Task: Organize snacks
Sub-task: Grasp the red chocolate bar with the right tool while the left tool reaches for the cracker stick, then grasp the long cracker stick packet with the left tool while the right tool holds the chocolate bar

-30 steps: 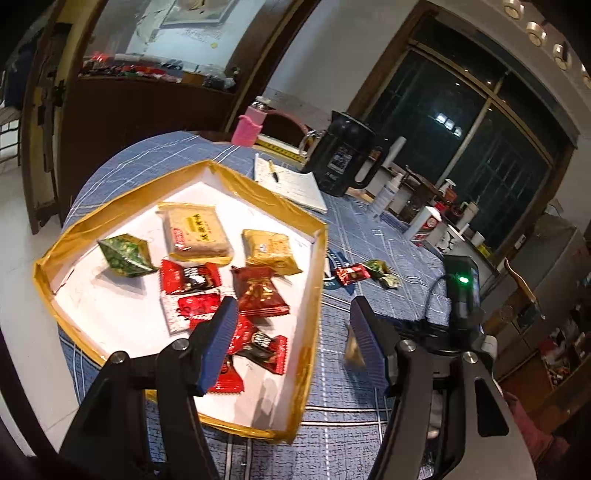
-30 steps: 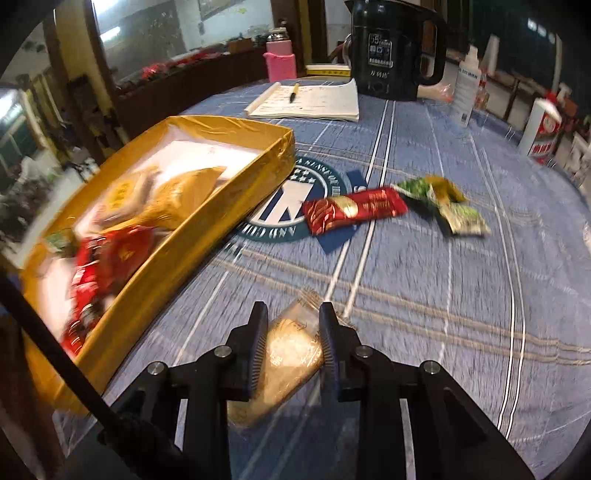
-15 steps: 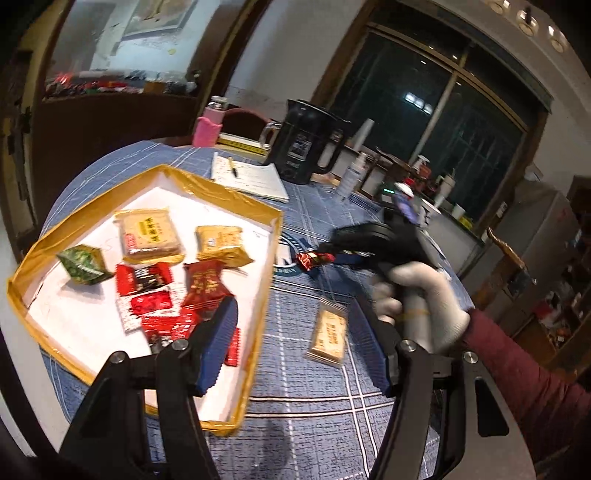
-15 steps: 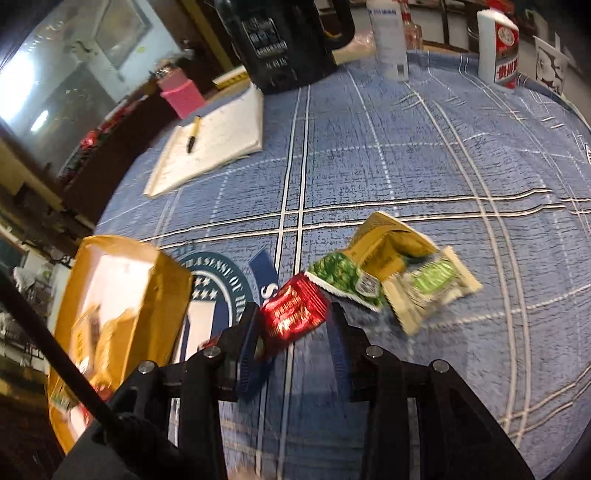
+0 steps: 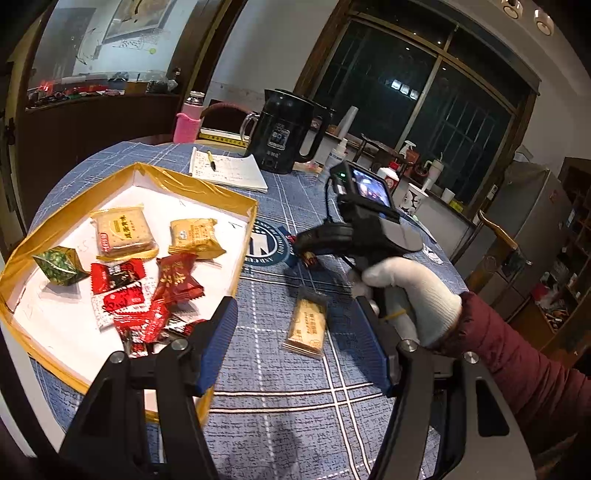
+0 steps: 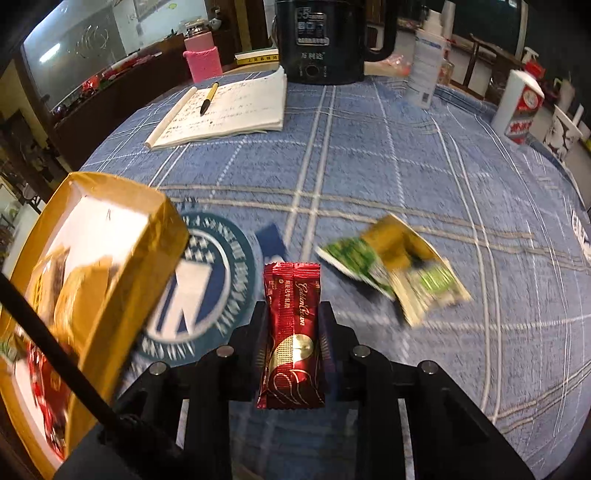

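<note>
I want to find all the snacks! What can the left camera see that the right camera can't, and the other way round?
Only the left wrist view shows the clear-wrapped biscuit lying on the tablecloth, the green triangular snack in the box, and the open left gripper. Only the right wrist view shows the green and gold packets on the cloth and the full red Golden Crown bar in the shut right gripper. Both show the gold-edged box, notebook and black kettle.

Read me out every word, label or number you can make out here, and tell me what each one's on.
"Golden Crown": red snack packet held in the right gripper.
"55": black kettle; its other labels are too small.
Notebook handwriting, tray snack wrappers, cracker packet, tablecloth emblem: unreadable.
</note>
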The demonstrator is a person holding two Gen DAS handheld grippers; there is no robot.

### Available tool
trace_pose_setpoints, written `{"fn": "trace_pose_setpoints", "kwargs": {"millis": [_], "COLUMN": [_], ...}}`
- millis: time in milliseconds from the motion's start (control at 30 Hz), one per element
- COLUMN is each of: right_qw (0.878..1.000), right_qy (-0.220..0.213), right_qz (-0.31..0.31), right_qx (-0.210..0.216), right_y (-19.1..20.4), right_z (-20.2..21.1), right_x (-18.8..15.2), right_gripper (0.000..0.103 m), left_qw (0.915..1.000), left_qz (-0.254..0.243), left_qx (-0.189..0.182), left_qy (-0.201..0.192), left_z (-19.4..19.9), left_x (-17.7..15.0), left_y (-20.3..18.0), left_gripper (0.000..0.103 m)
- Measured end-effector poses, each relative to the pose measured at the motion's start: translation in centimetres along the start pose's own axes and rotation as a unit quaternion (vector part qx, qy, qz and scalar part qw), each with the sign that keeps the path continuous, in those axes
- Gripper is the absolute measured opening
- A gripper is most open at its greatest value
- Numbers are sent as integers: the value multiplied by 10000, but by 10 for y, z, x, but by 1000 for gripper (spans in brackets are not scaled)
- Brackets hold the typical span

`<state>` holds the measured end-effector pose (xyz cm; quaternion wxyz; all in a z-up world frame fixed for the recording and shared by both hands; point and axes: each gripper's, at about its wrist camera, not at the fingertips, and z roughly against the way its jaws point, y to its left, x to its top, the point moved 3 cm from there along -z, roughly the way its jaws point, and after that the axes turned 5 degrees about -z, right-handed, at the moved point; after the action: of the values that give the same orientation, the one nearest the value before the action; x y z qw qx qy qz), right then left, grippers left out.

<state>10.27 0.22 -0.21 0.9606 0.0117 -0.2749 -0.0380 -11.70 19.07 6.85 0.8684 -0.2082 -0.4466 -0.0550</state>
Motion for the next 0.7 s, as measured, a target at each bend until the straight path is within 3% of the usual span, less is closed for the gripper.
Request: {"fn": "trace_pose_setpoints", "kwargs": {"millis": [167, 400, 700], "right_qw": [10000, 9996, 9980], "right_qy": [1, -250, -276], "right_qz": [72, 103, -82], "right_qx": [60, 79, 558], "right_y": [-27, -60, -76], "right_z": [21, 56, 78], "right_x": [-34, -90, -126], "right_gripper": [26, 26, 26], "left_qw": [9997, 9959, 9813], "left_qz": [-82, -362, -1031], "left_qx": [-112, -206, 522], "left_qy": [176, 805, 1541], "left_z": [-8, -52, -121], "left_x": [-4, -10, -17], "left_y": [-12, -38, -51], "left_gripper": [65, 65, 66]}}
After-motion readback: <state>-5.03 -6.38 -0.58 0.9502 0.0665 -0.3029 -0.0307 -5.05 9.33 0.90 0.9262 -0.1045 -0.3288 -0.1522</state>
